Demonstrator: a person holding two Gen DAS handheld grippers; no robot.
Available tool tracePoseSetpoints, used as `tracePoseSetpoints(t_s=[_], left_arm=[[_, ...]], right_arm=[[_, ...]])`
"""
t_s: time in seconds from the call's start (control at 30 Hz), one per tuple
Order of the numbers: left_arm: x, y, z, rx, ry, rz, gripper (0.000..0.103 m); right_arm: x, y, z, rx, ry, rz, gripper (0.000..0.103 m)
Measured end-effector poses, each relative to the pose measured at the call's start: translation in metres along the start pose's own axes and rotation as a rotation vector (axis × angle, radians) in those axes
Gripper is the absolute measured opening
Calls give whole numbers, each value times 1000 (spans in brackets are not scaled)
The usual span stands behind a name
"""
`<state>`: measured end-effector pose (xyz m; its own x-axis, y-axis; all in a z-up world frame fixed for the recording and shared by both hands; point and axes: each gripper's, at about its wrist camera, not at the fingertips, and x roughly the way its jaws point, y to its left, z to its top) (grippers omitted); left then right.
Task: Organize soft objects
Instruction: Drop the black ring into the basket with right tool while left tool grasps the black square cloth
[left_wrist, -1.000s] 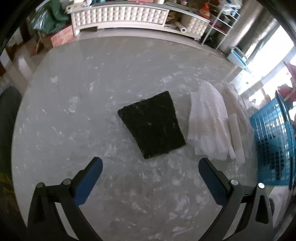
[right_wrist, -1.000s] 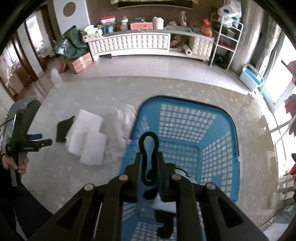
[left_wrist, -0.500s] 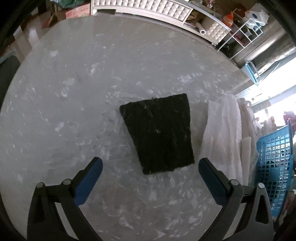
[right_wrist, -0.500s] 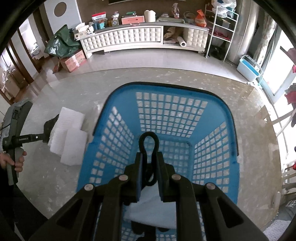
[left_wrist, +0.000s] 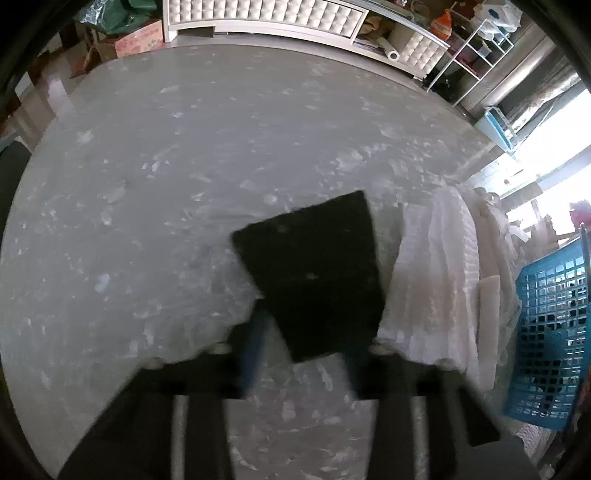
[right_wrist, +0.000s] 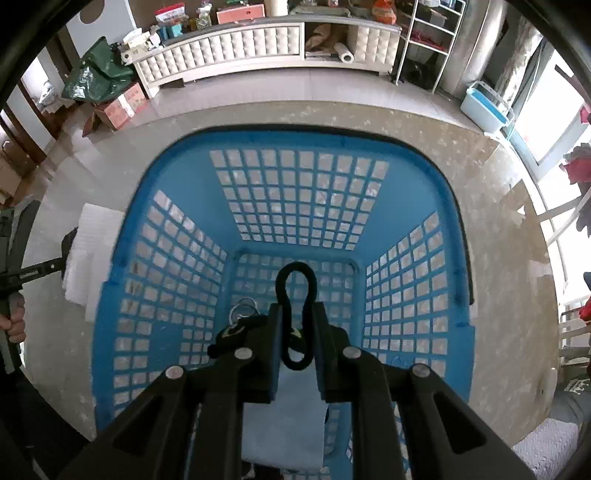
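Note:
A black folded cloth (left_wrist: 317, 273) lies on the round marble table (left_wrist: 184, 166). My left gripper (left_wrist: 306, 343) sits at the cloth's near edge, its blurred fingers on either side of it; I cannot tell whether they grip it. White cloths (left_wrist: 439, 291) lie right of it. My right gripper (right_wrist: 297, 332) is shut on a black cord loop (right_wrist: 295, 295) over the blue basket (right_wrist: 155, 243). A pale blue cloth (right_wrist: 284, 417) lies in the basket below the fingers.
The blue basket (left_wrist: 550, 332) stands at the table's right edge beside the white cloths (right_wrist: 88, 258). A metal ring and a dark item (right_wrist: 240, 321) lie on the basket floor. A white cabinet (right_wrist: 229, 44) and shelving stand beyond the table.
My left gripper has moved down to the black cloth and its fingers have closed in from wide open. My right gripper has moved over the basket's middle, still holding the cord loop.

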<state>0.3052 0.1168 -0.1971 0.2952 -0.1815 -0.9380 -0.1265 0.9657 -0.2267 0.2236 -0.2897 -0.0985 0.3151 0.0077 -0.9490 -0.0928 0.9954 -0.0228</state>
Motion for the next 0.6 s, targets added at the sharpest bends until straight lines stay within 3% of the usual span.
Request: tracePoseSetpoints(t_s=[0.03,0.13,0.17,0.27,0.43,0.53,0.6], left_arm=[[1,0,0,2,2,-5,12],[2,3,-1,-8,2,-29,8],[2,4,-2,-10,-1,-40,7],[2,8,-5,-13,-8,-64,5],[-1,11,-7,-11,-14,-77,2],[-8,14,-12,-2,-20,-86,2],[-13,12,-12,7,-30,-99,2]], right_arm=[[2,0,1,0,8,-4,13],[7,0,3,-4,19,-18,13],[7,1,4,-5,20,-21,18],[7,2,7,3,13,-37,43],[3,5,4,2,0,-29,51],[-1,10,1,-5,-10,-10,63],[-6,15,-2,-5,-32,-28,77]])
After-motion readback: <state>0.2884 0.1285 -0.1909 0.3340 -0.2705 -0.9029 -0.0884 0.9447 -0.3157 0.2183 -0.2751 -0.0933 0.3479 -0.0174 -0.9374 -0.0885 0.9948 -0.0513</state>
